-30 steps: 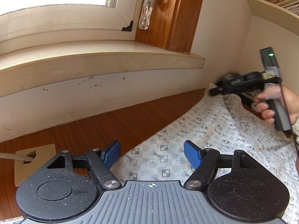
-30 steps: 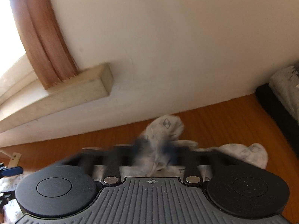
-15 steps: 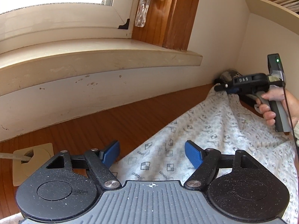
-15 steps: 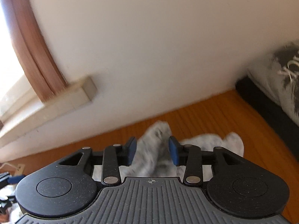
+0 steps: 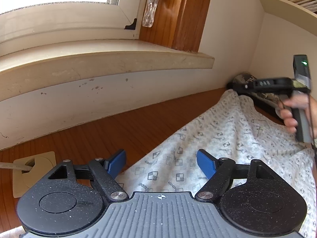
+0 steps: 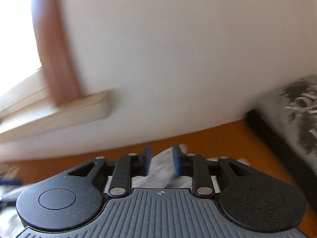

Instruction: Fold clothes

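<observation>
Lifted higher than a moment ago, the right gripper (image 6: 161,159) pinches a corner of the soft, light patterned garment (image 5: 208,144) spread on the wooden table (image 5: 118,130), while the left gripper (image 5: 161,163) hovers open over its near edge, a sensible place to grip.

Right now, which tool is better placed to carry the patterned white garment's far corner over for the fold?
Right. The right tool has a bunched corner of the white patterned garment between its pads, lifted. The left tool is wide open above the near edge.
</observation>
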The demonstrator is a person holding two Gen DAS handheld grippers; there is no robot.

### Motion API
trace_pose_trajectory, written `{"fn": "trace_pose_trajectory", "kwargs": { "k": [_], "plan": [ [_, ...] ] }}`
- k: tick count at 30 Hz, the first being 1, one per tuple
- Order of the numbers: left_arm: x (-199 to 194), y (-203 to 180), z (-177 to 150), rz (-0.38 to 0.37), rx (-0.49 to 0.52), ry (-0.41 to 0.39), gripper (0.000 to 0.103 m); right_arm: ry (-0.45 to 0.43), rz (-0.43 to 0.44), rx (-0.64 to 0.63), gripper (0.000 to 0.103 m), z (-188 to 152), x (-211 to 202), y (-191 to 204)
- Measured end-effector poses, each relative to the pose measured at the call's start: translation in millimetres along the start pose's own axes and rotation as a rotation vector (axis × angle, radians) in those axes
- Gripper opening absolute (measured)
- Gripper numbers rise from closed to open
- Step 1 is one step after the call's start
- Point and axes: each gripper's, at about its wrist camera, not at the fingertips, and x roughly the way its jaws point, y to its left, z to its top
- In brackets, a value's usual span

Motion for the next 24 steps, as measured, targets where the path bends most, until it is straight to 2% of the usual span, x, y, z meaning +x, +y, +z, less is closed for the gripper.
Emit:
{"fn": "trace_pose_trajectory", "kwargs": {
  "k": [1,5,7,9,13,16,18,21,24],
  "plan": [
    [0,0,0,0.000,0.000,0.000,0.082,0.033,0.050,-0.022,0.034,-5,-2,7],
    [0,0,0,0.001,0.002,-0.003,0.085,0.091,0.148,-0.107,0.036,-30,-11,36],
    [1,0,0,0.003,0.003,-0.002,0.085,0.107,0.146,-0.177,0.042,-41,-13,49],
    [1,-1,0,0.007,0.004,-0.002,0.085,0.120,0.122,-0.243,0.043,-51,-11,54],
    [0,-2,0,0.020,0.010,-0.008,0.085,0.102,0.130,-0.259,0.043,-53,-14,48],
    [-7,-2,3,0.044,0.022,-0.012,0.086,0.102,0.122,-0.278,0.045,-42,1,52],
    [-21,0,7,0.073,0.028,-0.018,0.086,0.100,0.113,-0.291,0.045,-33,18,61],
    [-57,18,9,0.099,0.034,-0.031,0.086,0.098,0.110,-0.295,0.046,-38,26,64],
    [-95,44,3,0.187,0.053,-0.037,0.086,0.098,0.116,-0.287,0.046,-40,25,61]
  ]
}}
